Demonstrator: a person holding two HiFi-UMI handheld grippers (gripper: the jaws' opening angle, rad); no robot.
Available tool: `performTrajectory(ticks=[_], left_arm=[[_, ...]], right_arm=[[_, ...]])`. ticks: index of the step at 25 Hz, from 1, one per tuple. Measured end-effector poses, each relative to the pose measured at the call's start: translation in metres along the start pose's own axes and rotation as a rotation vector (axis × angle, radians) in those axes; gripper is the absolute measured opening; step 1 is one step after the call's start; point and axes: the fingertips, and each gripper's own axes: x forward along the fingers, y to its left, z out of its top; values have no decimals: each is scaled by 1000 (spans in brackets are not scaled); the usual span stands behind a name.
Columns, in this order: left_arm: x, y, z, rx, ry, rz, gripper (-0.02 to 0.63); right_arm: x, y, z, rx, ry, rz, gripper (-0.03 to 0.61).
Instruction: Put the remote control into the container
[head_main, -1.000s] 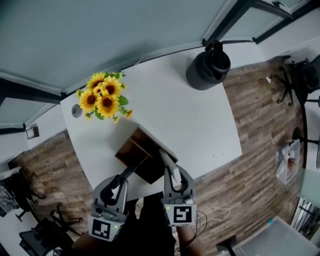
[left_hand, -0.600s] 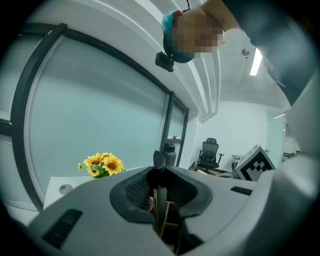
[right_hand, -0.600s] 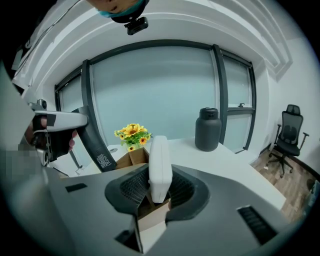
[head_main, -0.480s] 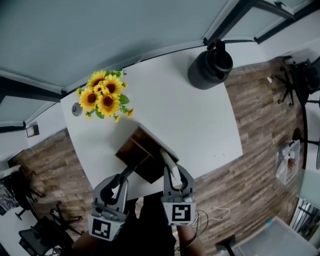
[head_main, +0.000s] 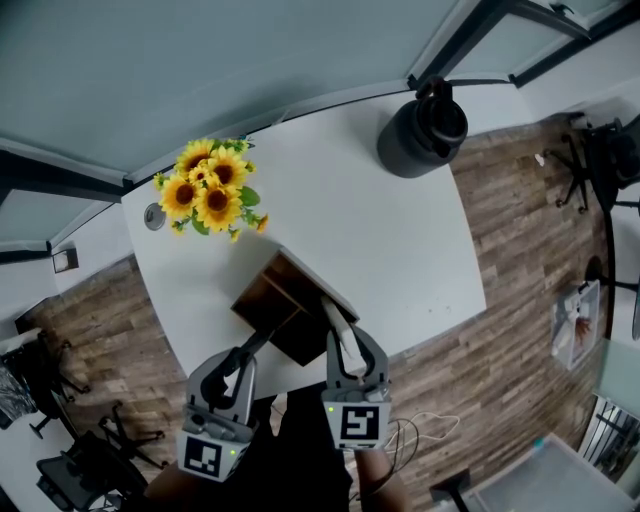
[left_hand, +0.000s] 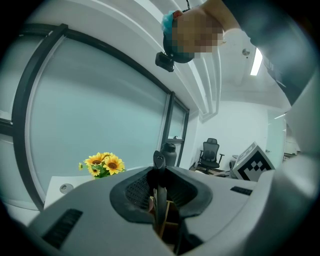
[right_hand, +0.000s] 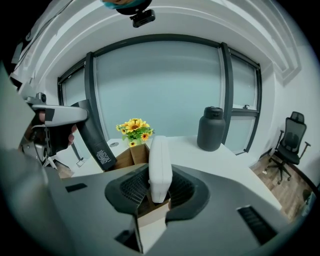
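Both tilted down — left gripper (head_main: 248, 356), right gripper (head_main: 342, 348) — at container (head_main: 268, 300).

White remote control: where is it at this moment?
The white remote control is clamped in the right gripper, low centre in the head view, over the near right edge of the open brown box.

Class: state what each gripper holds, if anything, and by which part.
Right gripper: the white remote control, gripped at its near end. Left gripper: a black remote control, seen edge-on, also gripped at its near end.
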Motion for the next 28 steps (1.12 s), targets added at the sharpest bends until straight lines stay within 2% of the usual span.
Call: performTrajectory(ticks=[11, 20, 28], left_arm=[[-1, -1, -2, 0, 5, 3, 78], [-1, 2, 0, -2, 1, 14, 78], [-1, 2, 0, -7, -1, 18, 78]], right_arm=[[4, 4, -3, -69, 63, 20, 92], [10, 10, -6, -163, 164, 48, 92], [13, 10, -8, -163, 175, 57, 92]])
